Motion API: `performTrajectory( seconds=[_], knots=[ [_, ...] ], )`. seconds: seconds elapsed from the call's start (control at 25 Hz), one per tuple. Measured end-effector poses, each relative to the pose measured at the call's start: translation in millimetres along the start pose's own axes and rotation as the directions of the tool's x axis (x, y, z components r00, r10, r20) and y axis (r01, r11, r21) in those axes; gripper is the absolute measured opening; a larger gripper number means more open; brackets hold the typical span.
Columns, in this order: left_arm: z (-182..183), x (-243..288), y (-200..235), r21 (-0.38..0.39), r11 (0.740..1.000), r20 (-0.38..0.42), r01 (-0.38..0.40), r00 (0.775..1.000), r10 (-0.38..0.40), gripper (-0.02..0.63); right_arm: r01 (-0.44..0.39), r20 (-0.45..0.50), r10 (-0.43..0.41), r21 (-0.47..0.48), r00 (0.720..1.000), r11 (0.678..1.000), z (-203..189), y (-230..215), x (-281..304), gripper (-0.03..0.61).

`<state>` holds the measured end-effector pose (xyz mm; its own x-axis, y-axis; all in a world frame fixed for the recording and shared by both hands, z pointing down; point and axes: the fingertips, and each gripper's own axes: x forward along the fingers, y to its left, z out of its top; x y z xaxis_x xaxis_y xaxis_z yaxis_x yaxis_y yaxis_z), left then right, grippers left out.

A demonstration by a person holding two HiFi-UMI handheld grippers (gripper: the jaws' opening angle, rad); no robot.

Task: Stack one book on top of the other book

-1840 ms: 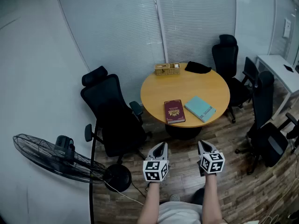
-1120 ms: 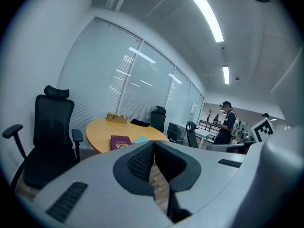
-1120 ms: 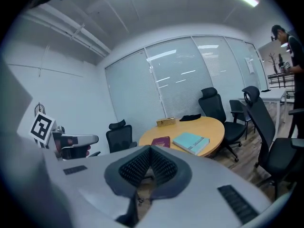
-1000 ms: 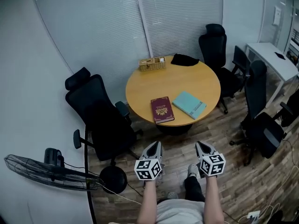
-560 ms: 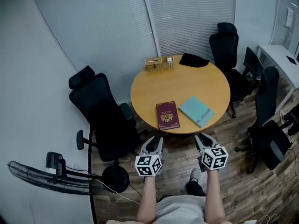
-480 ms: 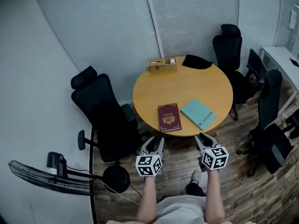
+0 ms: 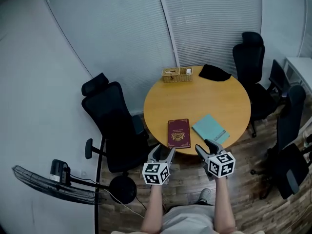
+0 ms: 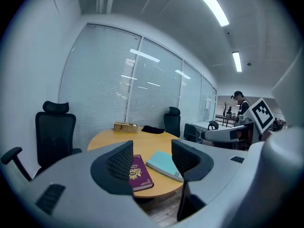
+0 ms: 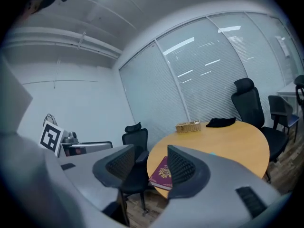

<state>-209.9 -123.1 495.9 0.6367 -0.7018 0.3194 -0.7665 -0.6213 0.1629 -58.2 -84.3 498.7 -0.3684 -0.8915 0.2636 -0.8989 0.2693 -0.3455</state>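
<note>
A maroon book (image 7: 179, 133) and a teal book (image 7: 210, 129) lie side by side, apart, near the front edge of a round wooden table (image 7: 204, 96). My left gripper (image 7: 163, 153) hovers just short of that edge, below the maroon book. My right gripper (image 7: 204, 147) hovers below the teal book. Both have just been opening their jaws and stand open with nothing between them. In the left gripper view, the maroon book (image 8: 137, 172) and teal book (image 8: 164, 163) show beyond the left gripper (image 8: 152, 158). In the right gripper view, the maroon book (image 9: 163, 171) shows beyond the right gripper (image 9: 151, 167).
A wicker basket (image 7: 177, 74) and a black cloth (image 7: 215, 72) sit at the table's far edge. A black office chair (image 7: 114, 126) stands left of the table, with more chairs (image 7: 251, 67) at the right. A floor fan (image 7: 48, 184) lies at the lower left.
Both grippers have come forward to the table's near edge. Their jaws, shut a second ago, now stand apart. The books have not moved on the table.
</note>
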Motion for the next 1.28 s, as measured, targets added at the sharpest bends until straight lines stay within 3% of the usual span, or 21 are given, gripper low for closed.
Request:
performTrajectory(
  seconds=[0.2, 0.36, 0.52, 0.92, 1.28],
  knots=[
    [11.1, 23.7, -5.0, -0.016, 1.000, 0.029, -0.020, 0.999, 0.020, 0.259, -0.024, -0.014, 0.024, -0.007, 1.000, 1.000, 5.6, -29.2, 8.0, 0.241],
    [15.8, 41.5, -7.2, -0.047, 0.997, 0.048, -0.067, 0.996, 0.069, 0.276, 0.024, -0.055, -0.027, -0.067, 0.998, 0.997, 12.8, -61.0, 4.8, 0.293],
    [17.1, 48.4, -8.7, -0.069, 0.994, 0.058, -0.081, 0.995, 0.085, 0.276, 0.030, -0.031, -0.031, -0.037, 0.999, 0.999, 18.8, -82.4, 3.0, 0.293],
    [-16.7, 47.9, 26.0, -0.134, 0.978, -0.007, -0.161, 0.987, 0.162, 0.276, -0.024, -0.107, 0.026, 0.018, 0.994, 1.000, -11.8, -87.6, 41.8, 0.293],
    [-21.1, 94.3, 73.5, -0.169, 0.974, -0.061, -0.154, 0.987, 0.145, 0.276, -0.004, -0.167, 0.016, 0.070, 0.986, 0.998, -24.2, -107.6, 102.4, 0.293]
  ],
)
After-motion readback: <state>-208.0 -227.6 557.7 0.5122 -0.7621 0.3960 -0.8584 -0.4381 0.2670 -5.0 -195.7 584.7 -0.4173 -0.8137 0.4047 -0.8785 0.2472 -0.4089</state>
